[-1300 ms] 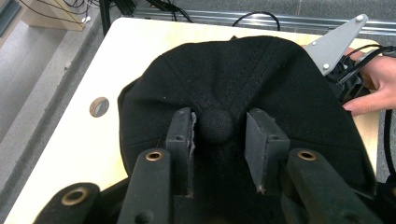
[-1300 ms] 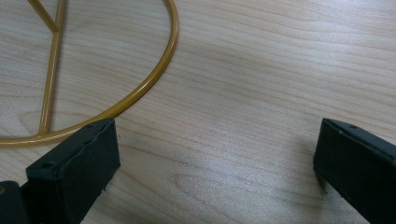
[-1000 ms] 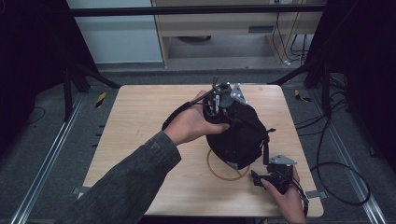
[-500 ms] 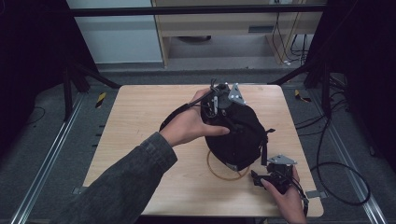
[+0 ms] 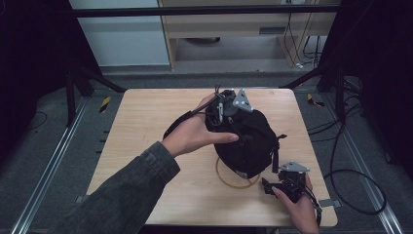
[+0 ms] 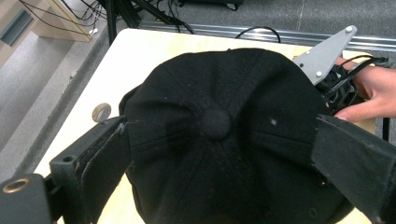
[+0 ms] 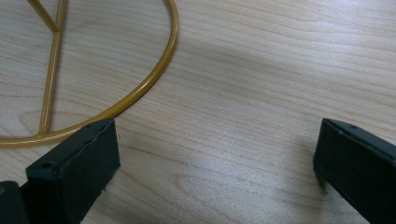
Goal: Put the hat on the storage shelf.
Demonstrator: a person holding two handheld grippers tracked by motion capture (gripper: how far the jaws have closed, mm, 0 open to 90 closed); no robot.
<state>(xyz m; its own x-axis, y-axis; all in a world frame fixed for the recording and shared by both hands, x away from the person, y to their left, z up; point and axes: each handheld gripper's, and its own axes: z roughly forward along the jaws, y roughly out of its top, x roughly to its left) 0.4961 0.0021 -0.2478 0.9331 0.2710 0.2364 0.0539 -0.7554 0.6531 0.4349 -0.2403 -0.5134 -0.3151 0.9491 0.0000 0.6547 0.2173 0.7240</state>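
The black cap (image 5: 246, 139) sits on a gold wire stand (image 5: 237, 181) right of the middle of the desk (image 5: 141, 126), its crown up; in the left gripper view its top button lies between the 2 fingers, with cloth on both sides of it.

Nearest the camera in the high view, the right hand (image 5: 299, 209) rests low at the desk's near right corner, wrist off the edge, palm wrapped around the right gripper (image 5: 272, 187). That gripper points toward the stand's base ring, level with the desk top. In the right gripper view its fingers (image 7: 77, 163) stand spread wide over bare wood with nothing between them, released; the ring of the gold wire stand (image 7: 116, 105) curves just past the tip of one finger, very close, and whether it touches cannot be told.

Farther in, the left forearm in a grey sleeve (image 5: 122, 195) crosses the desk from the near left corner, reaching diagonally toward the cap. The left hand (image 5: 192, 136) is held flat against the cap's left side, thumb stretched along the crown. The left gripper (image 5: 226, 109) sits at the cap's far upper edge with its grey plate up and tilted, looking down on the crown. Its fingers (image 6: 100, 154) have just been opening and now stand wide apart on either side of the cap, released, their pads not pinching the cloth.
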